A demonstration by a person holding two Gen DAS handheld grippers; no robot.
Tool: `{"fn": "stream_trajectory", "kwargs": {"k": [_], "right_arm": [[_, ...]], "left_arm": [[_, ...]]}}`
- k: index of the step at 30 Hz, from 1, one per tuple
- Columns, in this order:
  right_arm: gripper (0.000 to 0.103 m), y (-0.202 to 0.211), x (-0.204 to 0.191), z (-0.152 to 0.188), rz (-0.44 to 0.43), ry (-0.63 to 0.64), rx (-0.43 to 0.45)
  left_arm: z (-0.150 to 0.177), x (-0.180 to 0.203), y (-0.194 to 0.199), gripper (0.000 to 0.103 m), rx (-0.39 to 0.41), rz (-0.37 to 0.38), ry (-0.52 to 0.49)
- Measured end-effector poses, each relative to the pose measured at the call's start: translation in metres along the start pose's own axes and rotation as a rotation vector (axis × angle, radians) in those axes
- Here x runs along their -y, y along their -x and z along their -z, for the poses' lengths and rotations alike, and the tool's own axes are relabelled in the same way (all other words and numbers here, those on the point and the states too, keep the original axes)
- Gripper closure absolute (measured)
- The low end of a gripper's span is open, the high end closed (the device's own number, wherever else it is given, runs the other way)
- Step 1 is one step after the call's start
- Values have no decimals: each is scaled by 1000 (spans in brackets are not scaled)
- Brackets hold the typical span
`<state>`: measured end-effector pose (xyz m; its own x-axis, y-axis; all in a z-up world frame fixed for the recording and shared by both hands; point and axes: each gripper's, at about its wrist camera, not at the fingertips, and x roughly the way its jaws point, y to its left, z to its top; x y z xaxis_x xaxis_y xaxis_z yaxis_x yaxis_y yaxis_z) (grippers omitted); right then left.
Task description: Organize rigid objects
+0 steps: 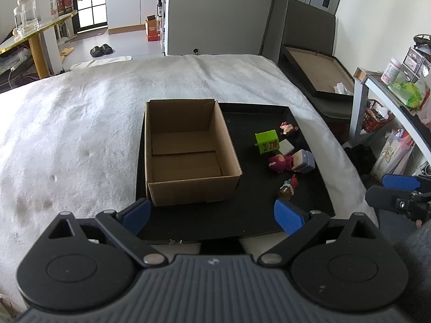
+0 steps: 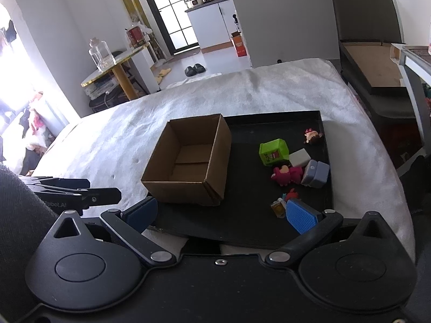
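Observation:
An open empty cardboard box (image 1: 186, 150) (image 2: 191, 161) stands on the left part of a black tray (image 1: 258, 220) (image 2: 242, 223). On the tray's right lie a green cube (image 1: 266, 141) (image 2: 273, 152), a white block (image 1: 286, 146) (image 2: 299, 157), a pink figure (image 1: 280, 162) (image 2: 287, 175), a grey-lilac block (image 1: 304, 161) (image 2: 316, 173), a small doll (image 1: 288, 127) (image 2: 312, 136) and a small red-and-brown figure (image 1: 288, 187) (image 2: 282, 203). My left gripper (image 1: 212, 214) is open and empty at the tray's near edge. My right gripper (image 2: 222, 212) is open and empty, its right pad (image 2: 301, 216) next to the small figure.
The tray lies on a white fluffy blanket (image 1: 80, 123) (image 2: 188, 99). A shelf with clutter (image 1: 398, 88) and a dark chair with a flat board (image 1: 320, 72) (image 2: 371, 64) stand to the right. A gold-edged table with a glass jar (image 1: 25, 18) (image 2: 101, 55) stands far left.

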<state>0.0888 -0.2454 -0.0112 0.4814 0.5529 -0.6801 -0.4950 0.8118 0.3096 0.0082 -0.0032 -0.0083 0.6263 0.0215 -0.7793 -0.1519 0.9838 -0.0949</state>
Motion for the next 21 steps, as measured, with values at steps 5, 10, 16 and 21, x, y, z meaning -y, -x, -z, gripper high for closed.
{"fn": "stream_trajectory", "kwargs": {"k": [5,10,16,21], "right_arm": [[0,-6,4,1,29,12,28],[1,-21,20,6,30,-2,4],[4,-37,30,11,33,-3,-8],[4,-53,39,14,35,-18,-27]], "left_arm": [[3,-5,-10,5,-4,-17,-12],[6,-16,-29,5,-36,-46,15],[4,-26,-44,5,-51,-69,44],[0,-27,-60,5,-65,-97,40]]}}
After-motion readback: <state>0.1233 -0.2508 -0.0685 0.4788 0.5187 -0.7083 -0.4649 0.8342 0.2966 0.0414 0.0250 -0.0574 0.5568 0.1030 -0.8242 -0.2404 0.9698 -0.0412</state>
